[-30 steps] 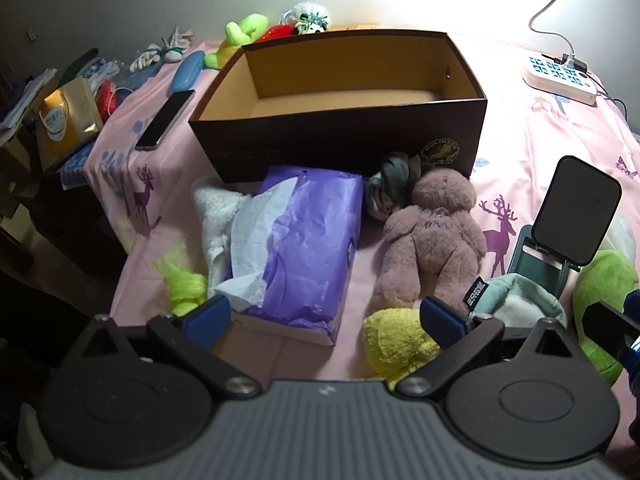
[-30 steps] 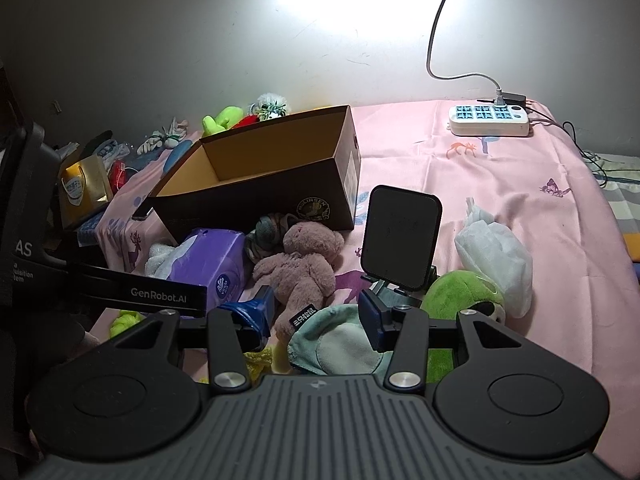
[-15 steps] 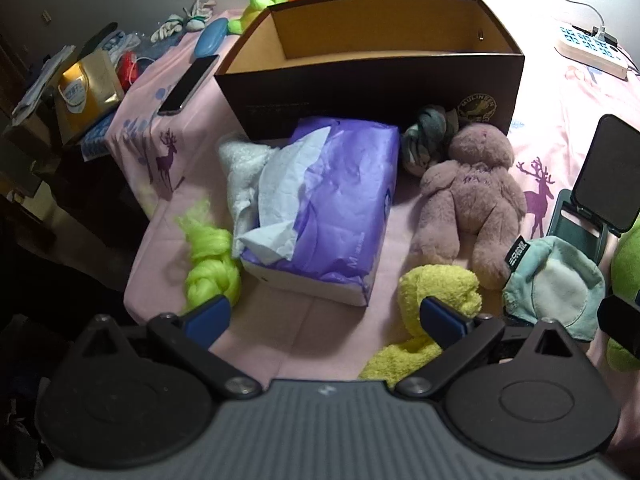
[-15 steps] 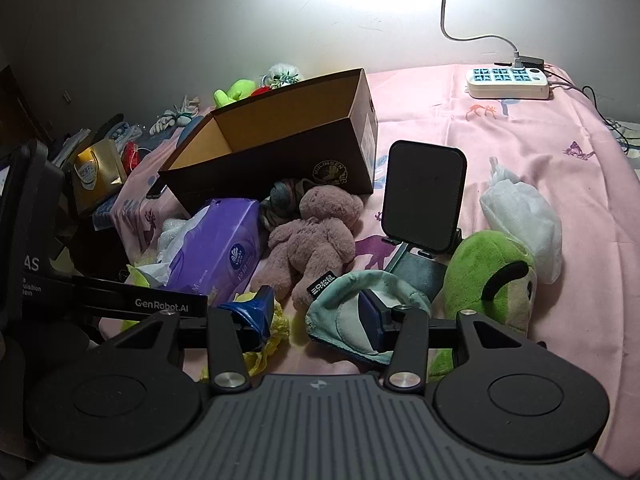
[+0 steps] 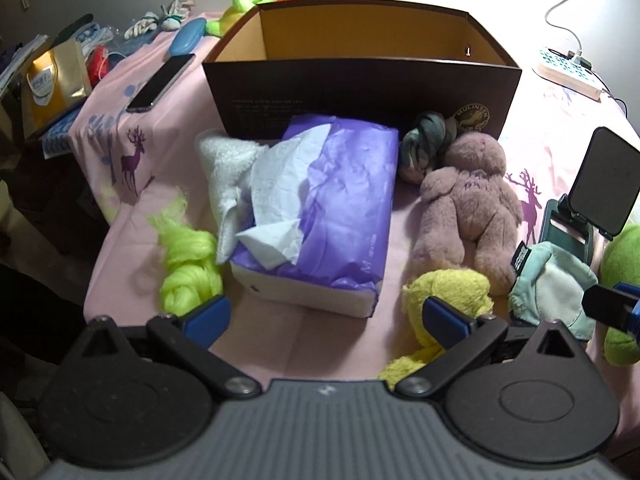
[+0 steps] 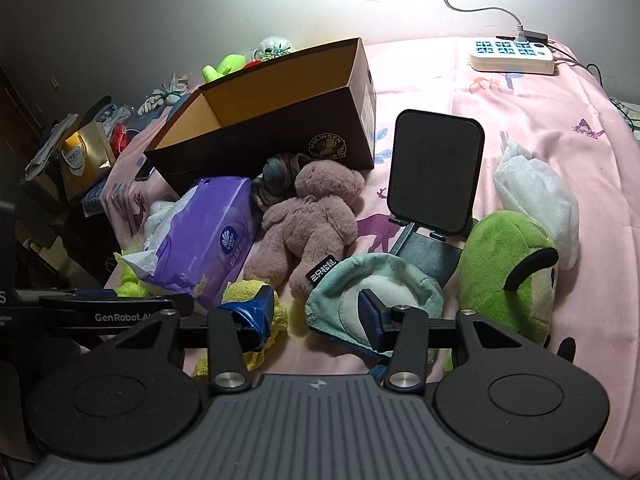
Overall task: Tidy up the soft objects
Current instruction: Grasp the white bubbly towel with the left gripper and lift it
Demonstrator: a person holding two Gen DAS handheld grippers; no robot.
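Both jaws gape, empty; left gripper (image 5: 324, 316) should straddle the purple tissue pack (image 5: 320, 216) at 12 o'clock, squeeze softly, then lift into the shoe box (image 5: 360, 92); right gripper (image 6: 316, 312) idle

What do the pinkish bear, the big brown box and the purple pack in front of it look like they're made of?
Bear: plush fabric, by its fuzzy matte pile. Box: likely cardboard, with thin stiff walls, a dark printed outside and a plain tan inside. Purple pack: thin plastic film, glossy and wrinkled, with soft white tissue poking out.
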